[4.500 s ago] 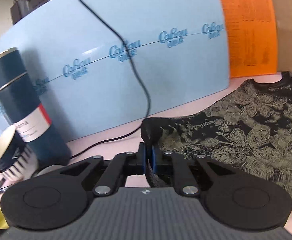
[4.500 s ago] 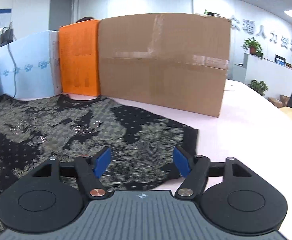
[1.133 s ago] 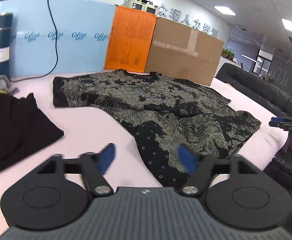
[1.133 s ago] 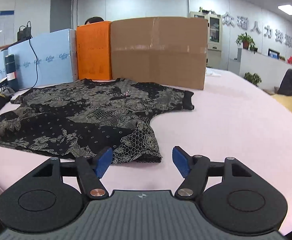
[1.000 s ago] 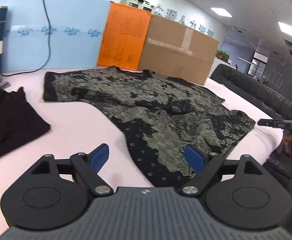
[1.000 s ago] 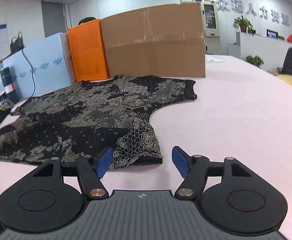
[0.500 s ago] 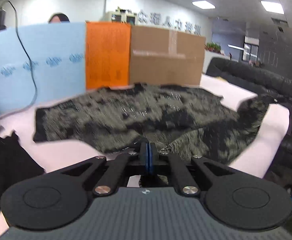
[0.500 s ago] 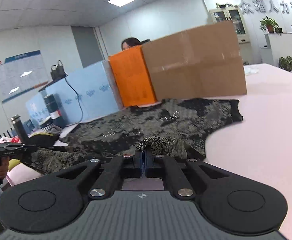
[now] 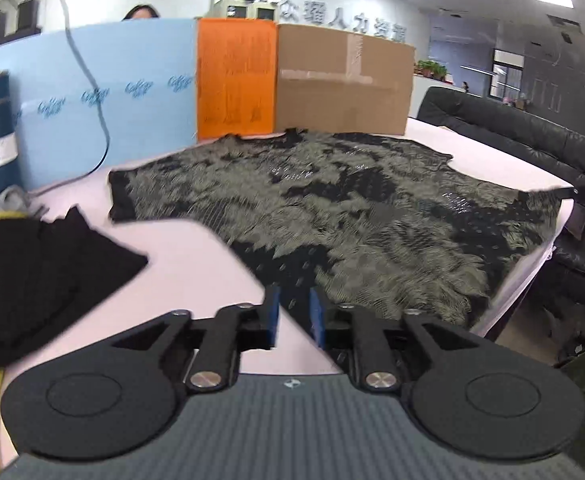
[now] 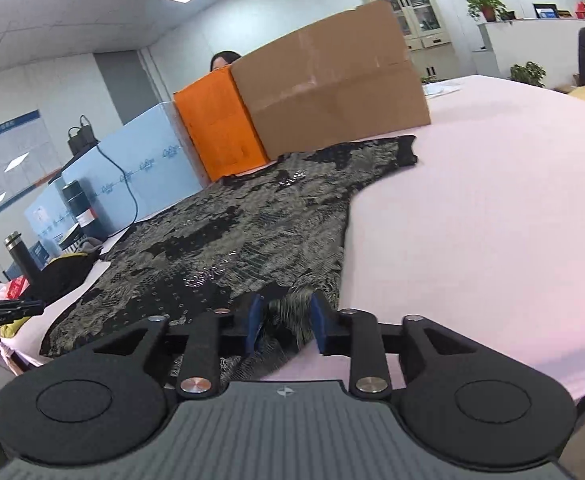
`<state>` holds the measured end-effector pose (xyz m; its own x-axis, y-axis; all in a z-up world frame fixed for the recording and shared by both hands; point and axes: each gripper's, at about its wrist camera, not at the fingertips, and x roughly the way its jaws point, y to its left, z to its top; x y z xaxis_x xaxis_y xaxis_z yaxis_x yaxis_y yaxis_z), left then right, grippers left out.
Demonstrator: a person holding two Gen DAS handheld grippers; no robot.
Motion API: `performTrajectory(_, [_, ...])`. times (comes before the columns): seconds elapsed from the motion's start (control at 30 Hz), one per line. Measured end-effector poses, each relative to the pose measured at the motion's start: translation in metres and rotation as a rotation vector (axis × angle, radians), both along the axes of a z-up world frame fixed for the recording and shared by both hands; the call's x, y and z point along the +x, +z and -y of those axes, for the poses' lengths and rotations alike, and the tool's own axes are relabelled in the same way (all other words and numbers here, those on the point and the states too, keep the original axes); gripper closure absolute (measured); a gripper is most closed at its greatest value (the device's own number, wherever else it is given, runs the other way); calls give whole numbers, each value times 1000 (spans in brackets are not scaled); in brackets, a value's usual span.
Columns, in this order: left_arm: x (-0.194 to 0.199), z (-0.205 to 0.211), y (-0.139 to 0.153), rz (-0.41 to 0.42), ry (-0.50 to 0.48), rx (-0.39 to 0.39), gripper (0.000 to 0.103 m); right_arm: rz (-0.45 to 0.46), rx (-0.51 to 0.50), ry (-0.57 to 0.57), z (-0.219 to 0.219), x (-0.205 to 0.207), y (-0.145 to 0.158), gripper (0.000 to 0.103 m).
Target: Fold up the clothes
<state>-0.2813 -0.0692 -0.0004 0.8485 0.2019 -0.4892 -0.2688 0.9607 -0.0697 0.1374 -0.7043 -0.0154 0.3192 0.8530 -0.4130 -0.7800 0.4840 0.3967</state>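
Blouse: the black and olive patterned blouse (image 9: 352, 208) lies spread flat on the pink tabletop (image 10: 492, 216), its near hem at the near edge.
Left tool: the left tool (image 9: 294, 314) has just been opening; its blue pads stand a little apart with the blouse's near left hem between them, not pinched.
Right tool: the right tool (image 10: 285, 322) has just been opening too; the near right hem sits bunched between its parted pads.
Far side: cardboard box (image 9: 344, 84), orange box (image 9: 234, 80), blue panel (image 9: 132, 100).
Left: a black garment (image 9: 32, 268) on the tabletop.

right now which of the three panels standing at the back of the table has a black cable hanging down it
The light blue foam board, leftmost of the three. A black cable runs down its face; the orange panel and the cardboard box beside it have none.
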Motion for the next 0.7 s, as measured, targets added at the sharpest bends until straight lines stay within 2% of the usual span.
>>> performTrajectory(0.03, [-4, -3, -3, 6, 17, -16, 67, -6, 5, -13, 4, -1, -4, 73])
performTrajectory(0.1, [-7, -8, -7, 19, 39, -49, 49, -6, 25, -41, 11, -3, -7, 72])
performTrajectory(0.13, [-7, -9, -8, 25, 38, -59, 46, 0, 40, -56, 13, -3, -7, 66])
performTrajectory(0.2, [-4, -7, -9, 39, 23, -60, 25, 9, 56, -75, 14, -2, -7, 59])
performTrajectory(0.23, [-2, -4, -9, 49, 12, -57, 21, 11, 51, -79, 12, -1, -8, 57])
performTrajectory(0.47, [25, 6, -8, 55, -56, -36, 20, 25, -36, -76, -11, 5, -24, 57])
performTrajectory(0.5, [29, 7, -8, 53, -62, -32, 20, 41, -43, -75, -13, 3, -24, 65])
performTrajectory(0.53, [34, 7, -7, 51, -65, -30, 19, 44, -39, -70, -14, 1, -25, 90])
performTrajectory(0.57, [38, 7, -7, 48, -67, -28, 19, 45, -33, -64, -15, 0, -25, 101])
performTrajectory(0.63, [44, 7, -7, 42, -73, -22, 19, 35, -4, -54, -14, -2, -24, 100])
performTrajectory(0.7, [49, 7, -8, 35, -83, -20, 18, 26, -21, -88, -10, -1, -25, 100])
